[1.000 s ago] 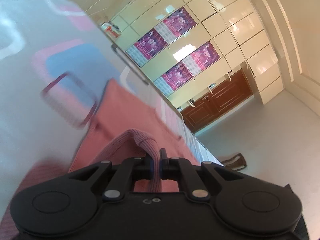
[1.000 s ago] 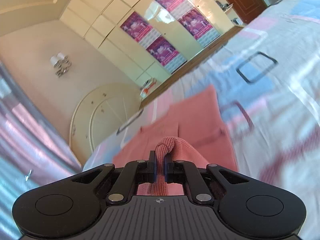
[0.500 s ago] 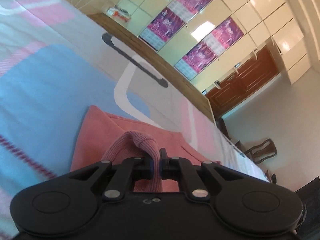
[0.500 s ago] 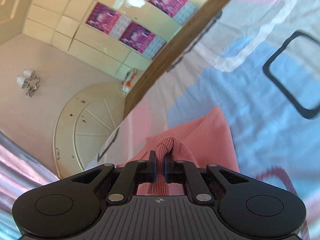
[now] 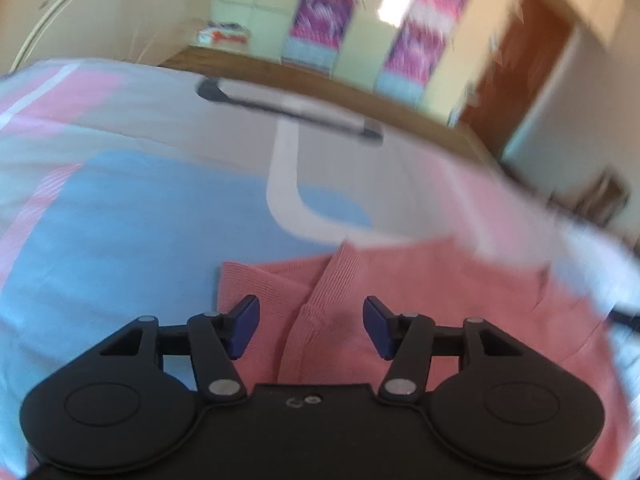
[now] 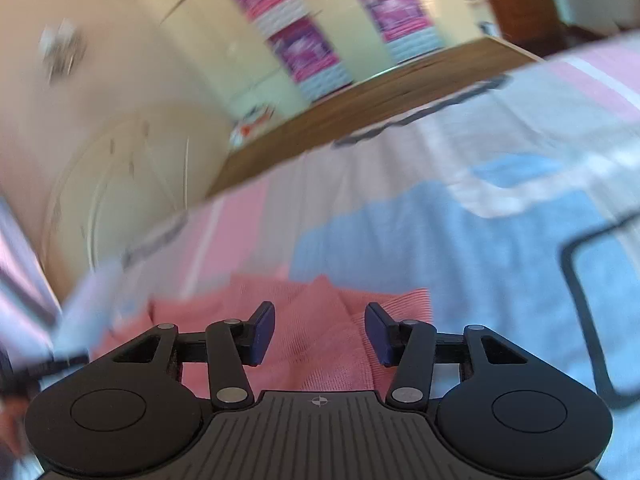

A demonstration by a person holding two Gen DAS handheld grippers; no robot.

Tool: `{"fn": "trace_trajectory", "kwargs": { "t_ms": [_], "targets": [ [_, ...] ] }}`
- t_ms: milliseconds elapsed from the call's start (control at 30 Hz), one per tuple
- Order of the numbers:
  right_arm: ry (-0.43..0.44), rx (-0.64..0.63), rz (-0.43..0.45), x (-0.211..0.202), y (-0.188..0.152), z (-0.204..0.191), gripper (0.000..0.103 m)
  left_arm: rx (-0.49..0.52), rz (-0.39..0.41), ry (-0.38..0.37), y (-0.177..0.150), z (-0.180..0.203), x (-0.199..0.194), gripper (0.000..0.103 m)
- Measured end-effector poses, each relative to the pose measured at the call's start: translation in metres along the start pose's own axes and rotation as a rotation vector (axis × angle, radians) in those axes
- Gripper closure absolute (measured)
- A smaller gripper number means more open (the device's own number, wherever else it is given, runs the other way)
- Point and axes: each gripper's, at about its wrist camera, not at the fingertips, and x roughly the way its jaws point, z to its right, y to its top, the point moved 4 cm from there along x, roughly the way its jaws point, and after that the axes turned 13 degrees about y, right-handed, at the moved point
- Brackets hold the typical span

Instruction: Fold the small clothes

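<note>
A pink knit garment (image 5: pixel 440 304) lies folded on the bed's patterned sheet (image 5: pixel 120 216). In the left wrist view my left gripper (image 5: pixel 311 328) hovers just above it, jaws opening, with a ribbed edge of the knit below the gap and no pad pressing on it. In the right wrist view the same pink garment (image 6: pixel 320 336) lies under my right gripper (image 6: pixel 320 338), whose jaws are also opening, the blue pads (image 6: pixel 262 332) standing clear of the cloth. Both pictures are blurred by motion.
The sheet (image 6: pixel 460 232) has blue, pink and white blocks with dark outlines. A wooden bed board (image 5: pixel 320 84) runs along the far side, with cream cupboards bearing purple posters (image 5: pixel 320 20) behind it. A brown door (image 5: pixel 528 60) is at the right.
Both grippers carried pinched folds of the pink garment across the bed, lowered it flat, and have now let go, their jaws spreading apart.
</note>
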Motion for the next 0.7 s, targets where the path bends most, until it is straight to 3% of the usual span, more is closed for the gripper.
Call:
{"fn": "trace_trajectory", "kwargs": {
  "t_ms": [67, 100, 133, 167, 233, 267, 333, 633, 700],
  "targets": [
    [-0.042, -0.084, -0.084, 0.02, -0.006, -0.005, 0.052, 0.097, 0.005, 0.018, -0.004, 0.013, 0.006, 0.053],
    [-0.068, -0.131, -0.123, 0.029, -0.011, -0.006, 0.052, 0.146, 0.016, 0.031, -0.005, 0.022, 0.007, 0.076],
    [-0.096, -0.19, -0.145, 0.034, -0.015, -0.01, 0.062, 0.182, 0.036, 0.024, -0.006, 0.028, 0.005, 0.092],
    [-0.123, -0.253, -0.154, 0.039, -0.019, -0.015, 0.094, 0.207, 0.081, 0.036, -0.006, 0.033, -0.002, 0.095],
    [-0.131, -0.297, -0.137, 0.037, -0.02, -0.02, 0.095, 0.176, 0.204, 0.052, -0.004, 0.029, -0.019, 0.097],
    [-0.132, -0.316, -0.071, 0.027, -0.017, -0.023, 0.095, 0.128, 0.254, 0.047, -0.004, 0.022, -0.028, 0.097],
    [-0.116, -0.308, 0.028, 0.01, -0.014, -0.024, 0.095, 0.051, 0.28, 0.069, -0.004, 0.009, -0.032, 0.096],
    [-0.225, -0.303, -0.04, 0.044, -0.025, -0.003, 0.095, 0.05, 0.158, 0.146, -0.001, 0.014, 0.007, 0.096],
    [-0.23, -0.298, -0.042, 0.046, -0.028, 0.0, 0.095, 0.077, 0.151, 0.152, -0.007, 0.015, 0.012, 0.092]
  ]
}}
